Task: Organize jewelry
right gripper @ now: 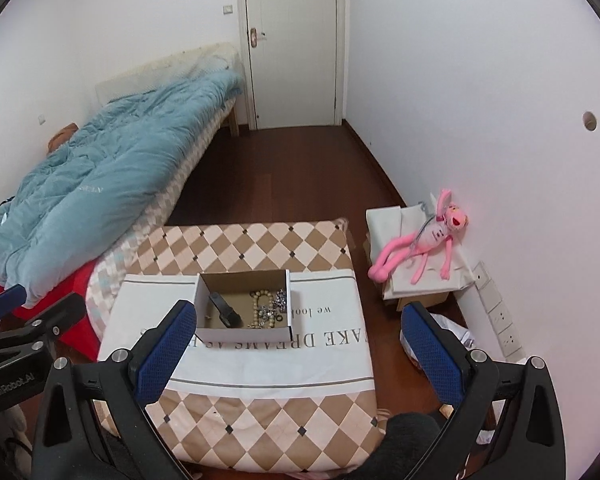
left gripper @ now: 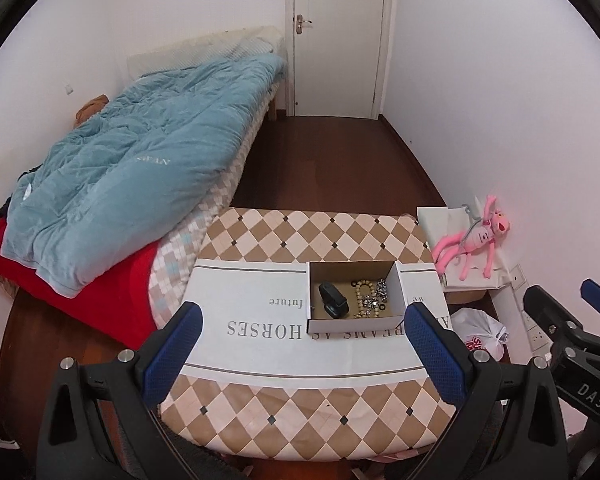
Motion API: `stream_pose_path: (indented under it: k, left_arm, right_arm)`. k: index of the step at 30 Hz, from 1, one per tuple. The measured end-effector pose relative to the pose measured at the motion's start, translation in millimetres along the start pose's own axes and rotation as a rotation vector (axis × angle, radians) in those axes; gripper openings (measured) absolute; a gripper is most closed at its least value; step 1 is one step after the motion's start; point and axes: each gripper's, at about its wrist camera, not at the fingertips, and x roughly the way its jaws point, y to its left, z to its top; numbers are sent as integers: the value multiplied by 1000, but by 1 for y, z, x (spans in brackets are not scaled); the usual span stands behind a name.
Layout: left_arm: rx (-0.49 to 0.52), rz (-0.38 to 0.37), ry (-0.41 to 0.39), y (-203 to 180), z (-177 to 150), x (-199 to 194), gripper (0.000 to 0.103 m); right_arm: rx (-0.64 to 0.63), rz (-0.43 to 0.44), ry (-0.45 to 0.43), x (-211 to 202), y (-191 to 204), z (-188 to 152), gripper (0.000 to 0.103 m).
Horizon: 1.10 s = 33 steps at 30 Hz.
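A small open cardboard box (left gripper: 396, 276) (right gripper: 244, 334) stands on a white printed cloth (left gripper: 252, 292) (right gripper: 332, 344) over a checkered table. Inside lie a black watch (left gripper: 333, 300) (right gripper: 224, 309), a beige bead bracelet (left gripper: 363, 289) (right gripper: 260, 300) and silver jewelry (left gripper: 381, 290) (right gripper: 279, 302). My left gripper (left gripper: 304, 330) is open and empty, held above the table in front of the box. My right gripper (right gripper: 300, 330) is open and empty, held to the right of the box. The right gripper also shows at the right edge of the left wrist view (left gripper: 572, 320).
A bed with a blue duvet (left gripper: 140, 168) (right gripper: 92, 176) and red blanket (left gripper: 112, 296) abuts the table's left side. A pink plush toy (left gripper: 480, 240) (right gripper: 424, 240) sits on a white box by the right wall. A plastic bag (left gripper: 480, 334) lies on the floor.
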Motion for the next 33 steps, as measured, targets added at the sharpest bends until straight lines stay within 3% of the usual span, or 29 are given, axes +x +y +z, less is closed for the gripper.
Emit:
stream_pose_path:
  k: [10, 25, 33]
  left_arm:
    - [-7, 7, 35, 1, 0, -2, 103]
    - [-24, 41, 120, 0, 23, 55, 103]
    - [-16, 60, 184, -1, 18, 93, 103]
  right_arm:
    - [-3, 20, 13, -13, 5, 2, 103]
    - [-5, -13, 92, 50, 4, 25, 103]
    - [-16, -22, 163, 91, 7, 24, 103]
